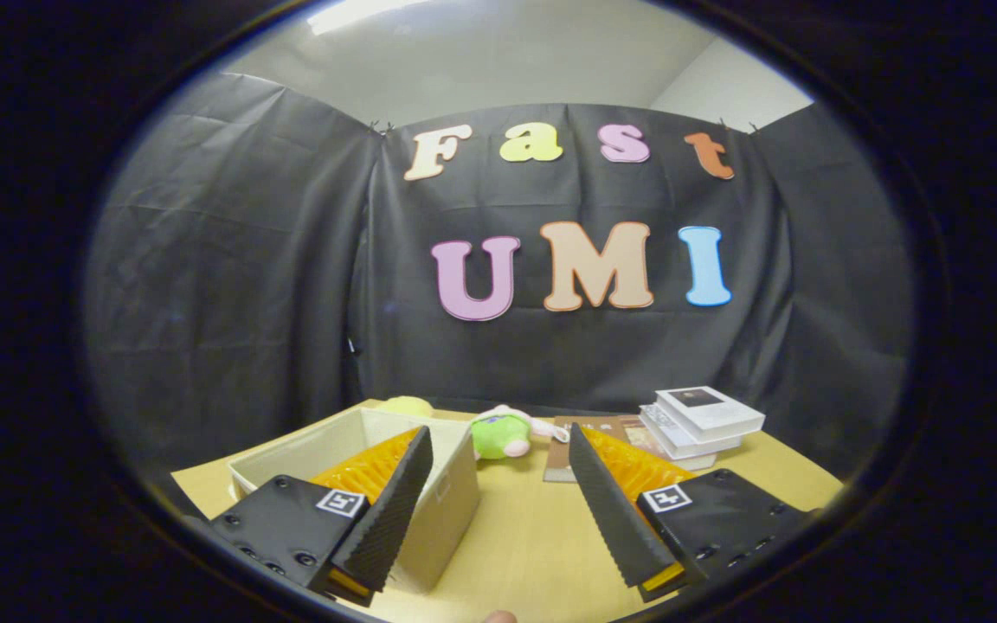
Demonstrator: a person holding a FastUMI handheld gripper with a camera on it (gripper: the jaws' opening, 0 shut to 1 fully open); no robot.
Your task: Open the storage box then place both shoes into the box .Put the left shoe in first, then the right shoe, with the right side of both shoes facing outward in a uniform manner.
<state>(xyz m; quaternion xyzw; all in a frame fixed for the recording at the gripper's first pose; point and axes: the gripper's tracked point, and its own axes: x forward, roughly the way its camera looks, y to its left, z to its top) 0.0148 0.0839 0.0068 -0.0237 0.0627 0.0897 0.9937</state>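
The gripper (498, 454) hangs above the tabletop with its two fingers spread wide apart, nothing held between them. Each finger (390, 510) angles inward toward its tip, its ribbed inner pad turned to face the other (the ridges run across the full length of each pad). A square printed marker sits on the flat mounting block behind each finger. A fingertip (498, 616) of the person shows just below the gripper.

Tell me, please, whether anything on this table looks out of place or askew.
Nothing stands out: the storage box sits open-topped and upright, books are stacked, a plush toy lies beyond, and the gripper is open over bare table.
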